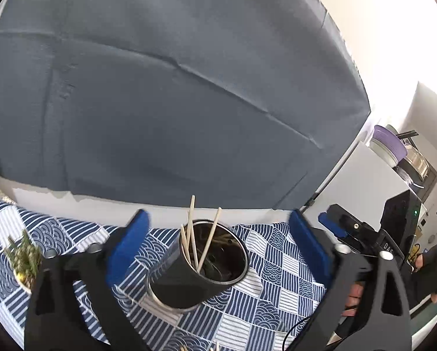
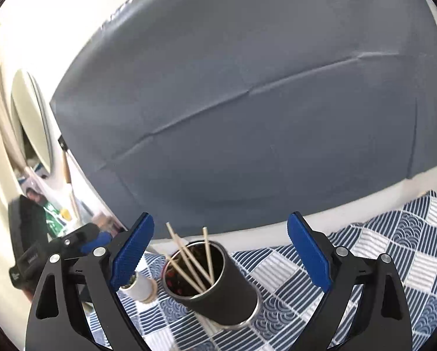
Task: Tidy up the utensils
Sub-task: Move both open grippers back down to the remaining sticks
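Observation:
A dark cylindrical utensil holder [image 1: 189,280] with a metal base stands on a blue and white patterned cloth [image 1: 280,251]. Several wooden chopsticks [image 1: 209,238] stand in it. My left gripper [image 1: 218,248] is open and empty, its blue pads either side of the holder and above it. The right wrist view shows the same holder [image 2: 218,286] with chopsticks [image 2: 189,266]. My right gripper [image 2: 221,254] is open and empty, above and around the holder. More chopstick tips [image 1: 199,346] show at the bottom edge of the left wrist view.
A small potted plant [image 1: 24,259] stands left of the holder, also seen in the right wrist view [image 2: 139,288]. A grey backdrop [image 1: 174,102] hangs behind the table. The other gripper [image 1: 356,234] shows at right. Stacked dishes [image 1: 394,149] sit on a white cabinet.

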`<state>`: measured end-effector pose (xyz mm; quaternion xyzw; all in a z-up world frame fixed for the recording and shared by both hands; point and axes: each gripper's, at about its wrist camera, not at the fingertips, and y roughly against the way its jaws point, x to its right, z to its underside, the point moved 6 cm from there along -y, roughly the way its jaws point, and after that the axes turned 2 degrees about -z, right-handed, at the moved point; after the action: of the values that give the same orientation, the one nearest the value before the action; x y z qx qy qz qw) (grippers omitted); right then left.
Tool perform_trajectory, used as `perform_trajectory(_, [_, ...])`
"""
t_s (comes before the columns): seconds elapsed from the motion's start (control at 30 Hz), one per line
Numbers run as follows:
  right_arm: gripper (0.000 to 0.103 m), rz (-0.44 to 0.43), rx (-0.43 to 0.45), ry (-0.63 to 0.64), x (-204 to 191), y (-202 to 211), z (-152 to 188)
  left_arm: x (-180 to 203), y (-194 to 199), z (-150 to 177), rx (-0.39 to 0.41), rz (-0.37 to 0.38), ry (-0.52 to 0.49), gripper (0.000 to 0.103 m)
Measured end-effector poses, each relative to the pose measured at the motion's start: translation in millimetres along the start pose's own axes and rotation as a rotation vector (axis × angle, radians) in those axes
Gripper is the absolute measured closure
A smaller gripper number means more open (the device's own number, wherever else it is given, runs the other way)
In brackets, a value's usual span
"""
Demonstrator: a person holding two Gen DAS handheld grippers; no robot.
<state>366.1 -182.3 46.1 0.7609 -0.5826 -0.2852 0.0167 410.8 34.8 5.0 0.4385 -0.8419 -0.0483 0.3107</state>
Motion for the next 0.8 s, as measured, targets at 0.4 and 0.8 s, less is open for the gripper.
perform_trajectory(0.4, [0.012, 0.036, -0.074, 0.062, -6.2, 66.2, 40.6, 3.1, 41.1, 51.7, -0.038, -0.116, 0.041, 0.006])
perform_trajectory(0.8, [0.012, 0.074, -0.165, 0.166, -25.7, 103.9, 95.5, 15.8, 78.7, 115.3, -0.103, -0.189, 0.021, 0.006])
